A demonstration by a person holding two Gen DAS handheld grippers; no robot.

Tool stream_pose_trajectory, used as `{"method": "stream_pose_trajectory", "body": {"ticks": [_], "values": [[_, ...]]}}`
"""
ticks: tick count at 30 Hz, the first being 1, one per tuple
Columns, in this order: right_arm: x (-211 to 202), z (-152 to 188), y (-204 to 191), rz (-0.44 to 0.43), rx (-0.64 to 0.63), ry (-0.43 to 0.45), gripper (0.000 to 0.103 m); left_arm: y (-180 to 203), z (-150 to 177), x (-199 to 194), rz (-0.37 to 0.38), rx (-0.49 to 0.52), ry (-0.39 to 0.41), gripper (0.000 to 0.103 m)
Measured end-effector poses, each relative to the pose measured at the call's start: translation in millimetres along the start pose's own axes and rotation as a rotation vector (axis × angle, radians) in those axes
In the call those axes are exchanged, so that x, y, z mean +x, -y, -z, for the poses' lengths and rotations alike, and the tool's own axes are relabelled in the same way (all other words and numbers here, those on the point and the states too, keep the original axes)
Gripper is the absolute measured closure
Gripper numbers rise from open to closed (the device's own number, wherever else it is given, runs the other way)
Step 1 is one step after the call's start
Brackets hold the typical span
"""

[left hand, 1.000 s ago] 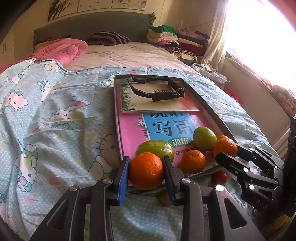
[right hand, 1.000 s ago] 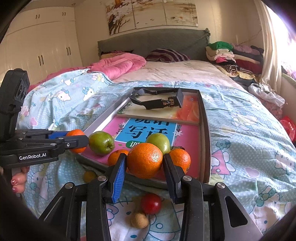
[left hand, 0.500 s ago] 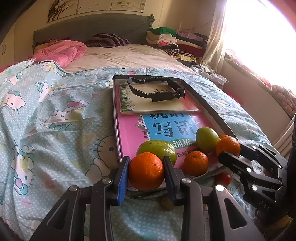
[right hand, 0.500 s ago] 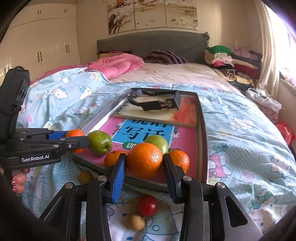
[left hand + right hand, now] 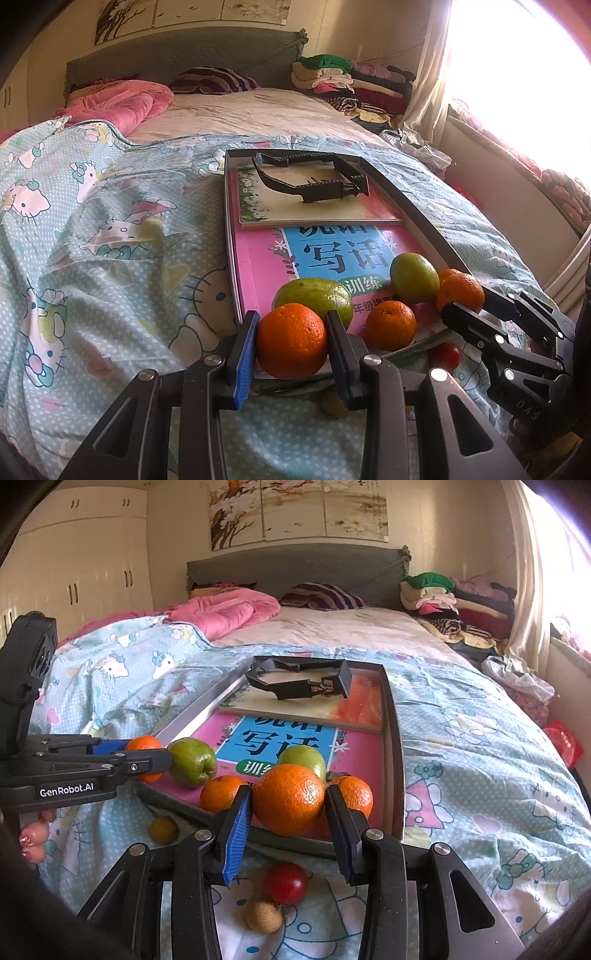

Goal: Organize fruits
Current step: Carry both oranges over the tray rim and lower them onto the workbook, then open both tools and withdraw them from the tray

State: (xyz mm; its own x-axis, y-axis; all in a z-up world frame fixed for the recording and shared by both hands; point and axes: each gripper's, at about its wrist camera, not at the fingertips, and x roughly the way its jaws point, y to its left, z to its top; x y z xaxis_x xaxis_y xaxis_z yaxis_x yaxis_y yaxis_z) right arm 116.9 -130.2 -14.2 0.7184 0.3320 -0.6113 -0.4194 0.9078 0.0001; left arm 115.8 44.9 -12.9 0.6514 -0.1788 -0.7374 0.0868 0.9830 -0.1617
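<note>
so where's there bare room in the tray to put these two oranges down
The free patch is mid-tray: the pink book cover between the smaller book carrying the black clamp and the fruit cluster. The tray's near end is crowded with green fruits and oranges. Each hand-held gripper, left and right, grips an orange.

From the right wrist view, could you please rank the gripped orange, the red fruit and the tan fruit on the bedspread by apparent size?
1. Orange in the right gripper, clearly largest.
2. Red fruit.
3. Tan fruit, slightly smaller than the red one; they lie side by side, so nearness hardly skews it.
</note>
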Motion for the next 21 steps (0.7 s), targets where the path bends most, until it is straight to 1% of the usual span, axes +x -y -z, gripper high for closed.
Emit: {"method": "stream_pose_trajectory", "body": {"ticks": [2, 13, 18, 21], "values": [[-0.8, -0.1, 0.1, 0.000, 0.001, 0.005, 0.059, -0.1, 0.0, -0.3, 0.000, 0.000, 0.000, 0.066], [-2.2, 2.0, 0.9, -0.030, 0.023, 0.006, 0.057, 1.2, 0.6, 0.5, 0.005, 0.003, 0.001, 0.066], [-3.0, 2.0, -0.6, -0.034, 0.022, 0.008, 0.054, 2.7, 0.9, 0.6, 0.028, 0.002, 0.002, 0.058], [-3.6, 1.6, -0.5, -0.036, 0.024, 0.011, 0.053, 3.7, 1.1, -0.2, 0.030, 0.005, 0.004, 0.056]]}}
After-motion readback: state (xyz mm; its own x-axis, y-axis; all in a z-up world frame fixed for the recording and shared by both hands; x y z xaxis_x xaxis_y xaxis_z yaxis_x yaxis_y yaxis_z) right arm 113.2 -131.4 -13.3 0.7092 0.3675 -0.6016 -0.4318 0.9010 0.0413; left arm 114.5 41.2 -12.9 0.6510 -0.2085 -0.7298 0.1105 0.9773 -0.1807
